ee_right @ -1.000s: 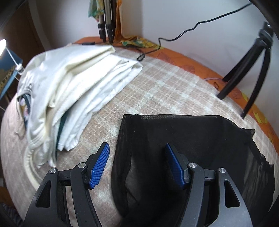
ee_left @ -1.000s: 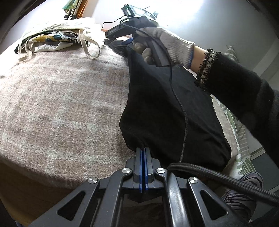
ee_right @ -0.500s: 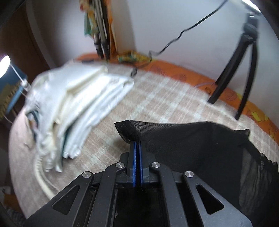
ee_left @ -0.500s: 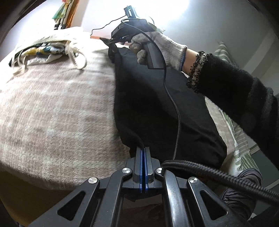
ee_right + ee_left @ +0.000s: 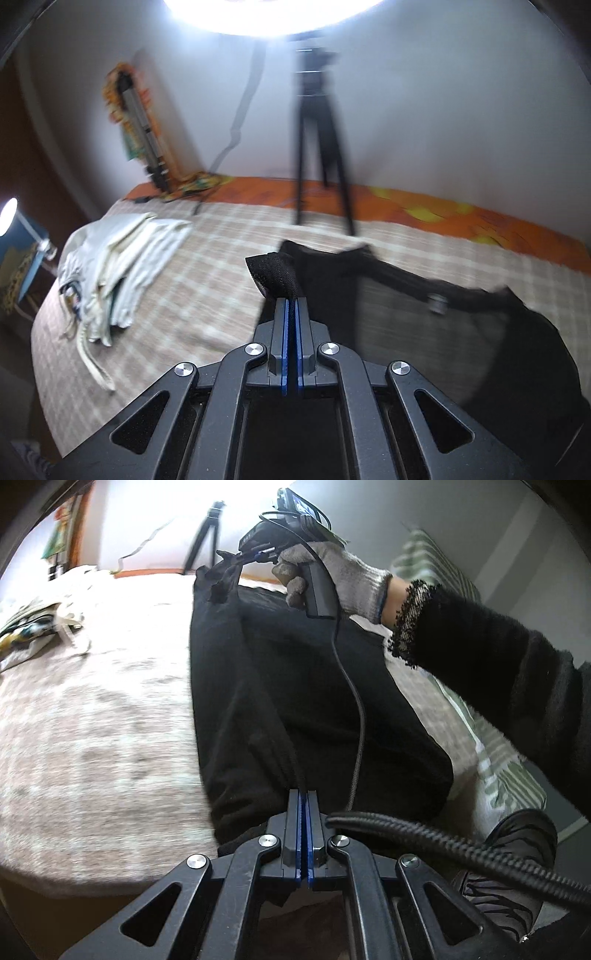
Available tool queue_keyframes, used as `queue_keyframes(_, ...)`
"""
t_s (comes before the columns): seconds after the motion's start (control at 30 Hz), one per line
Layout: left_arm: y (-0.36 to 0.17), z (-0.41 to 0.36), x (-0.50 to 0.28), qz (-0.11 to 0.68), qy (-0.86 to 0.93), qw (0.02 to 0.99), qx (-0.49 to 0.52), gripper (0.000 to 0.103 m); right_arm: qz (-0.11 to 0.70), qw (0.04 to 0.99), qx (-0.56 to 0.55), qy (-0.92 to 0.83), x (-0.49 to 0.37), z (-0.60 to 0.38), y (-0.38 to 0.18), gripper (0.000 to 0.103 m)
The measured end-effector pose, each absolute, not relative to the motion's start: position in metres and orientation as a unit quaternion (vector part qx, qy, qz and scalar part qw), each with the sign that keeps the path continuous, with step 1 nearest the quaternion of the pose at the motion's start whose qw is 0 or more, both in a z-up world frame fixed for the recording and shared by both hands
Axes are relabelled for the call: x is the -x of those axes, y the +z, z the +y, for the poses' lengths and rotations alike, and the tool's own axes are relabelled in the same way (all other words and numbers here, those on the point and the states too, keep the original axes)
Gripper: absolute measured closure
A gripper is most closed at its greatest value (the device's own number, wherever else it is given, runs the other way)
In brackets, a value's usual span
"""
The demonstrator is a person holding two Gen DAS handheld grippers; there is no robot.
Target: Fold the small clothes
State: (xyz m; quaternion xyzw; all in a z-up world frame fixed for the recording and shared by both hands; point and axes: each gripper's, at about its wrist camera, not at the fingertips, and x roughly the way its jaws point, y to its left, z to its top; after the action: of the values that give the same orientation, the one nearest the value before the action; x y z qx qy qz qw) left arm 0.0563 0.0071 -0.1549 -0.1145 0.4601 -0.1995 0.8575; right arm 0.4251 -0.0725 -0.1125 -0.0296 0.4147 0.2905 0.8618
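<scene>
A black garment [image 5: 295, 686] hangs stretched between my two grippers above the checked blanket [image 5: 92, 709]. My left gripper [image 5: 303, 797] is shut on its near corner at the bottom of the left wrist view. My right gripper [image 5: 236, 559], held in a gloved hand, is shut on the far corner and lifted. In the right wrist view my right gripper [image 5: 291, 302] pinches a bunched black corner [image 5: 275, 273], and the rest of the garment [image 5: 424, 306] trails off to the right above the blanket [image 5: 207, 280].
A pile of folded pale clothes [image 5: 114, 266] lies at the left of the bed, also in the left wrist view [image 5: 33, 627]. A black tripod [image 5: 319, 147] stands at the back by the wall, on an orange sheet [image 5: 424, 214]. A cable crosses the garment.
My right gripper shut on the garment's corner and lifted it off the blanket. Both grippers have risen, pulling the black garment taut between them.
</scene>
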Motion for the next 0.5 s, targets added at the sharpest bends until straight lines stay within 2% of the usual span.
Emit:
queue_keyframes(0.17, -0.156, -0.009, -0.06, 0.471, -0.215, 0.851, 0.089, 0.102, 0.437, 0.862, 0.031, 0.255, -0.436, -0.1, -0.126, 0.1)
queue_keyframes(0.23, -0.153, -0.012, -0.059, 0.471, -0.226, 0.849, 0.081, 0.086, 0.445, 0.861, 0.041, 0.242, -0.438, -0.105, -0.129, 0.098)
queue_keyframes(0.3, -0.148, -0.013, -0.053, 0.466, -0.234, 0.851, 0.064, 0.072, 0.448, 0.862, 0.043, 0.234, -0.436, -0.11, -0.129, 0.087)
queue_keyframes(0.37, -0.142, -0.014, -0.047, 0.46, -0.236, 0.855, 0.05, 0.072, 0.444, 0.866, 0.044, 0.227, -0.434, -0.117, -0.126, 0.061)
queue_keyframes(0.5, -0.134, -0.005, -0.035, 0.454, -0.229, 0.86, 0.04, 0.071, 0.433, 0.872, 0.045, 0.224, -0.421, -0.133, -0.111, 0.058)
